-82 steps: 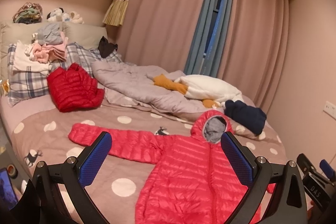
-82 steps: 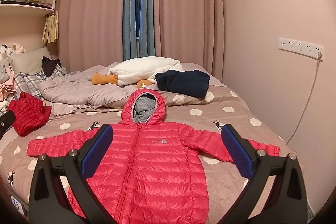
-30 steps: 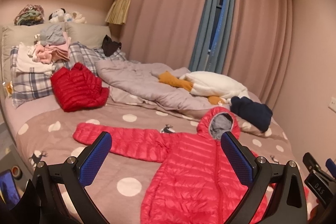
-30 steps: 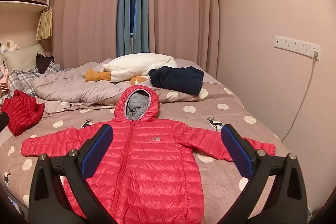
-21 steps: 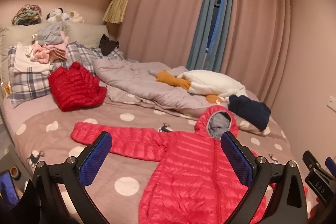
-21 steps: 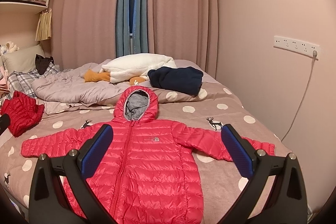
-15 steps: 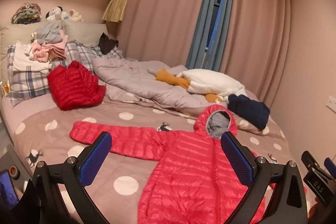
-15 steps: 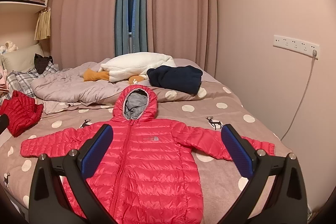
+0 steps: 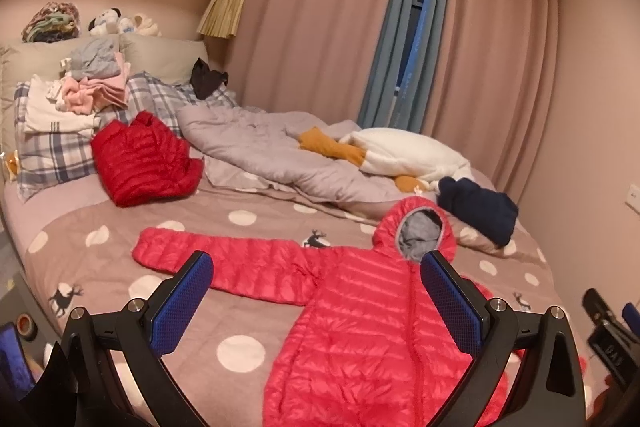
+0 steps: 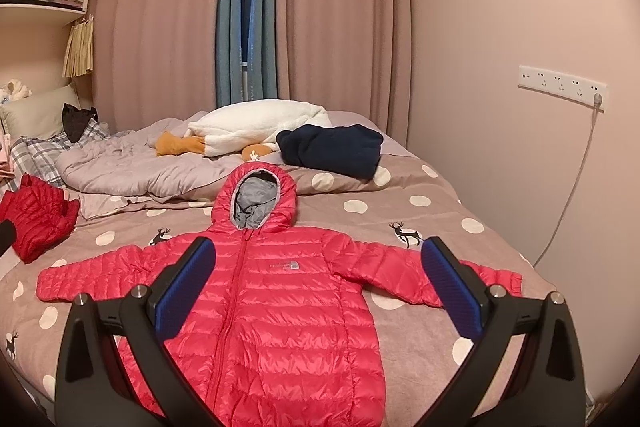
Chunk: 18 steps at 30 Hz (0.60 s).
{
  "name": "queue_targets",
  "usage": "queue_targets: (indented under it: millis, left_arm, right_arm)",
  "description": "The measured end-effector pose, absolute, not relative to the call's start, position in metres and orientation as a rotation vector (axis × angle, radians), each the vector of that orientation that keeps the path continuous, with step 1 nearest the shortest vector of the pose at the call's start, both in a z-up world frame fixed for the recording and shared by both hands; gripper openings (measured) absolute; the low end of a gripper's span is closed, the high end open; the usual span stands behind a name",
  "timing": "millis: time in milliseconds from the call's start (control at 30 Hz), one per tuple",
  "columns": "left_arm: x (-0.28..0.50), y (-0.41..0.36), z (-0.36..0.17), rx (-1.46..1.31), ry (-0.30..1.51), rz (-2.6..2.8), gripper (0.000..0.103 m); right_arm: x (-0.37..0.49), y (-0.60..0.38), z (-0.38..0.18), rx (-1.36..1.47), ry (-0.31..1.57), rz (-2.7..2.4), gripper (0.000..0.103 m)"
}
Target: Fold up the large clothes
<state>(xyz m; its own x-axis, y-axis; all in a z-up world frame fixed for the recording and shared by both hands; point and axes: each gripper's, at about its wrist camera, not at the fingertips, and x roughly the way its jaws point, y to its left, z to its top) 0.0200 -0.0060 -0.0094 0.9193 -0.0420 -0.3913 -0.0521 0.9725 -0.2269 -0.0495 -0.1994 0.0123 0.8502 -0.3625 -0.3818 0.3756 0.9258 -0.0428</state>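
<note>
A red hooded puffer jacket [image 10: 276, 303] lies flat and face up on the polka-dot bedspread [image 10: 436, 223], zipped, both sleeves spread out, hood toward the far side. It also shows in the left wrist view [image 9: 360, 327]. My left gripper [image 9: 316, 267] is open and empty, held above the jacket's left sleeve and chest. My right gripper [image 10: 316, 259] is open and empty, held above the jacket's chest, apart from it.
A folded darker red jacket [image 9: 144, 159] lies near plaid pillows [image 9: 48, 151] with stacked clothes [image 9: 88, 87]. A grey duvet [image 9: 272, 155], a white plush goose [image 10: 256, 131] and a navy garment [image 10: 332, 147] lie at the back. A wall with sockets [image 10: 560, 83] stands at right.
Both views have shifted only slightly; the jacket lies as before and both grippers stay open and empty.
</note>
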Motion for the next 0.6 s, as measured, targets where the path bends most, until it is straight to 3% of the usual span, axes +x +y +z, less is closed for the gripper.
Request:
queue_targets:
  millis: [300, 600]
  left_arm:
    - [0.104, 0.033, -0.059, -0.360, 0.469, 0.113, 0.102]
    - [0.178, 0.119, -0.157, -0.627, 0.751, 0.212, 0.102]
  right_arm:
    - [0.007, -0.291, -0.025, 0.246, 0.557, -0.478, 0.103]
    - [0.031, -0.432, -0.099, 0.514, 0.613, -0.733, 0.103]
